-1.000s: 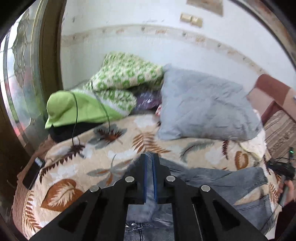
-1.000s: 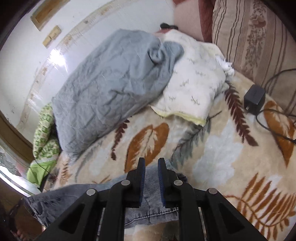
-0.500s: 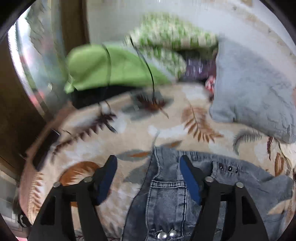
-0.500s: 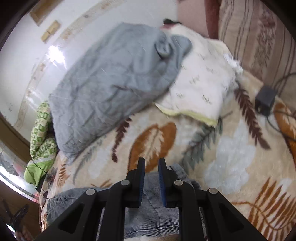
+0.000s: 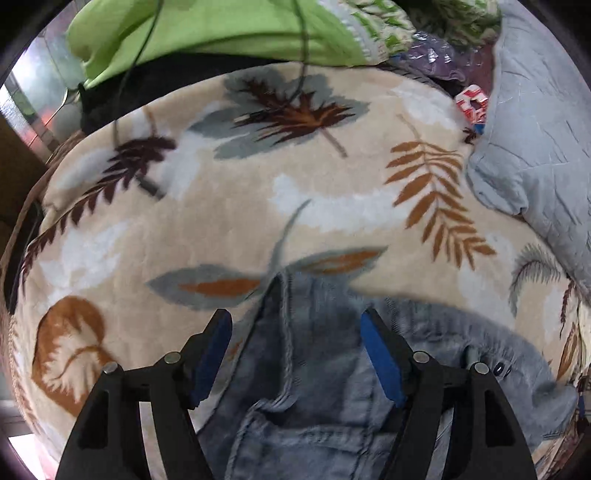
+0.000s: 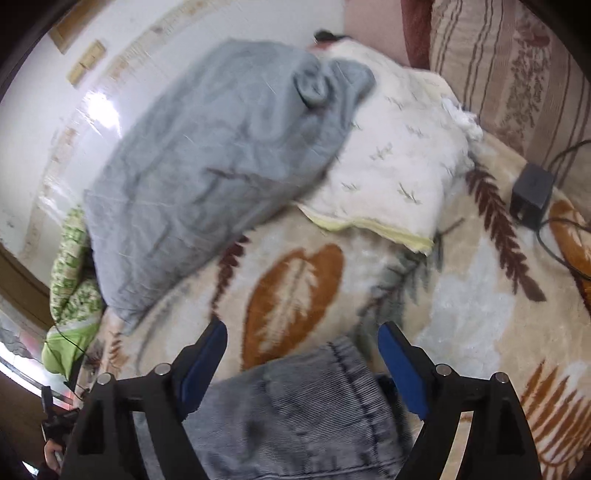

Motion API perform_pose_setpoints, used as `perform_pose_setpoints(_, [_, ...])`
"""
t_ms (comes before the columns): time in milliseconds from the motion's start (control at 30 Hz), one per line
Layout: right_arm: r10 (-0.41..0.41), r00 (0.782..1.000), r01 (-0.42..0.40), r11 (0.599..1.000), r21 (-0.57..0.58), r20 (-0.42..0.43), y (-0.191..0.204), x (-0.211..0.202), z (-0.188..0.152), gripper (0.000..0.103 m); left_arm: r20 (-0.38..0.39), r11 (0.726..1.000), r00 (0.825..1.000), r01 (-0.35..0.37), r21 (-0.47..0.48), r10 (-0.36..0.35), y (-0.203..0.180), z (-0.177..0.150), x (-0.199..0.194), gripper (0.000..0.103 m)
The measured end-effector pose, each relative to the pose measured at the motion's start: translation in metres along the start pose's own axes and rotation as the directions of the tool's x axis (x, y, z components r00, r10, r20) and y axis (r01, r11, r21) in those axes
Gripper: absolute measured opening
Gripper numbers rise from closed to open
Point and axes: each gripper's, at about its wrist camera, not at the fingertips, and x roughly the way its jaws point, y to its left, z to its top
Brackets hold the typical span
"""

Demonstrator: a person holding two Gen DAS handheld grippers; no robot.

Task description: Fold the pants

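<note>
Grey-blue denim pants (image 5: 317, 387) lie on a beige leaf-print blanket (image 5: 229, 206). In the left wrist view the waist end with pocket and rivets shows between and below my open left gripper (image 5: 295, 325), which is low over the cloth and holds nothing. In the right wrist view a hemmed leg end (image 6: 306, 402) lies between the fingers of my open right gripper (image 6: 301, 336), which is empty just above it.
A grey quilted pillow (image 6: 207, 177) and a white pillow (image 6: 399, 173) lie behind the pants. Green bedding (image 5: 207, 29) and a dark cable (image 5: 303, 40) are at the far left. A black charger (image 6: 532, 192) with cord lies at the right, by a striped cushion (image 6: 517, 66).
Both grippers have opened and let go of the denim: the left one first, the right one in the last half second. The left gripper has dropped close to the bed.
</note>
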Motion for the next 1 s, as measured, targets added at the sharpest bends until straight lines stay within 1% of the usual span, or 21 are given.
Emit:
perform_pose_setpoints(67, [-0.014, 1.0, 0.014, 1.0, 0.013, -0.023, -0.007, 0.009, 0.003, 0.086, -0.001, 0.996, 0.997, 0.083, 0.029, -0.083, -0.009, -0.002, 0.001, 0.071])
perform_pose_setpoints(100, [-0.017, 1.0, 0.017, 1.0, 0.013, -0.022, -0.009, 0.012, 0.005, 0.086, 0.004, 0.994, 0.996, 0.094, 0.057, -0.094, -0.015, -0.005, 0.001, 0.061])
perform_pose_setpoints(133, [-0.026, 0.999, 0.026, 1.0, 0.008, -0.019, -0.01, 0.015, 0.007, 0.086, 0.011, 0.993, 0.996, 0.085, 0.085, -0.087, -0.021, -0.008, 0.001, 0.054])
perform_pose_setpoints(200, [-0.046, 0.999, 0.046, 0.999, -0.01, -0.023, -0.009, 0.021, 0.011, 0.085, 0.014, 0.987, 0.999, 0.042, 0.153, -0.045, -0.032, -0.014, 0.004, 0.039])
perform_pose_setpoints(233, [-0.057, 0.998, 0.056, 0.998, -0.018, -0.029, -0.008, 0.025, 0.013, 0.085, 0.028, 0.985, 0.999, 0.024, 0.17, -0.029, -0.034, -0.016, 0.004, 0.036])
perform_pose_setpoints(300, [-0.074, 0.996, 0.072, 0.997, -0.032, -0.042, -0.004, 0.036, 0.015, 0.085, 0.035, 0.985, 0.999, 0.031, 0.169, -0.038, -0.032, -0.018, 0.001, 0.026])
perform_pose_setpoints(400, [-0.135, 0.986, 0.128, 0.989, -0.069, -0.101, 0.0, 0.06, 0.013, 0.083, 0.032, 0.986, 0.997, 0.064, 0.156, -0.069, -0.028, -0.02, -0.006, 0.02])
perform_pose_setpoints(467, [-0.164, 0.975, 0.149, 0.984, -0.1, -0.153, 0.002, 0.074, 0.006, 0.073, 0.044, 0.983, 0.996, 0.064, 0.174, -0.073, -0.024, -0.02, -0.011, 0.018])
perform_pose_setpoints(500, [-0.189, 0.967, 0.167, 0.977, -0.132, -0.171, 0.006, 0.08, 0.001, 0.073, 0.054, 0.982, 0.996, 0.063, 0.177, -0.074, -0.025, -0.02, -0.014, 0.017])
perform_pose_setpoints(533, [-0.234, 0.96, 0.202, 0.959, -0.197, -0.151, 0.014, 0.081, -0.004, 0.069, 0.07, 0.982, 0.994, 0.073, 0.176, -0.087, -0.025, -0.022, -0.021, 0.017])
perform_pose_setpoints(567, [-0.277, 0.948, 0.229, 0.936, -0.268, -0.156, 0.023, 0.083, -0.01, 0.06, 0.084, 0.981, 0.991, 0.085, 0.173, -0.101, -0.024, -0.023, -0.028, 0.016])
perform_pose_setpoints(600, [-0.303, 0.938, 0.24, 0.918, -0.316, -0.167, 0.029, 0.083, -0.015, 0.056, 0.107, 0.98, 0.987, 0.099, 0.173, -0.118, -0.025, -0.026, -0.038, 0.016])
perform_pose_setpoints(667, [-0.331, 0.926, 0.247, 0.894, -0.373, -0.181, 0.035, 0.078, -0.025, 0.042, 0.153, 0.974, 0.977, 0.118, 0.191, -0.148, -0.024, -0.034, -0.058, 0.015])
perform_pose_setpoints(700, [-0.34, 0.922, 0.245, 0.882, -0.402, -0.185, 0.037, 0.074, -0.031, 0.039, 0.174, 0.971, 0.97, 0.134, 0.197, -0.169, -0.023, -0.038, -0.07, 0.015])
perform_pose_setpoints(733, [-0.34, 0.921, 0.235, 0.874, -0.425, -0.189, 0.039, 0.068, -0.036, 0.033, 0.194, 0.968, 0.963, 0.148, 0.204, -0.188, -0.021, -0.044, -0.082, 0.015])
perform_pose_setpoints(767, [-0.335, 0.923, 0.227, 0.873, -0.432, -0.191, 0.038, 0.061, -0.04, 0.028, 0.212, 0.964, 0.955, 0.162, 0.21, -0.207, -0.018, -0.049, -0.094, 0.015])
perform_pose_setpoints(800, [-0.325, 0.93, 0.225, 0.873, -0.433, -0.172, 0.038, 0.051, -0.043, 0.026, 0.23, 0.961, 0.947, 0.176, 0.214, -0.225, -0.02, -0.051, -0.104, 0.015])
perform_pose_setpoints(867, [-0.301, 0.945, 0.225, 0.88, -0.418, -0.125, 0.036, 0.028, -0.045, 0.018, 0.266, 0.952, 0.928, 0.204, 0.227, -0.262, -0.023, -0.06, -0.121, 0.015])
perform_pose_setpoints(933, [-0.253, 0.964, 0.203, 0.9, -0.385, -0.083, 0.032, 0.002, -0.046, 0.016, 0.295, 0.943, 0.908, 0.231, 0.239, -0.298, -0.016, -0.078, -0.142, 0.015])
perform_pose_setpoints(1000, [-0.211, 0.977, 0.183, 0.915, -0.36, -0.04, 0.026, -0.024, -0.045, 0.015, 0.316, 0.933, 0.888, 0.261, 0.249, -0.333, -0.01, -0.097, -0.159, 0.015])
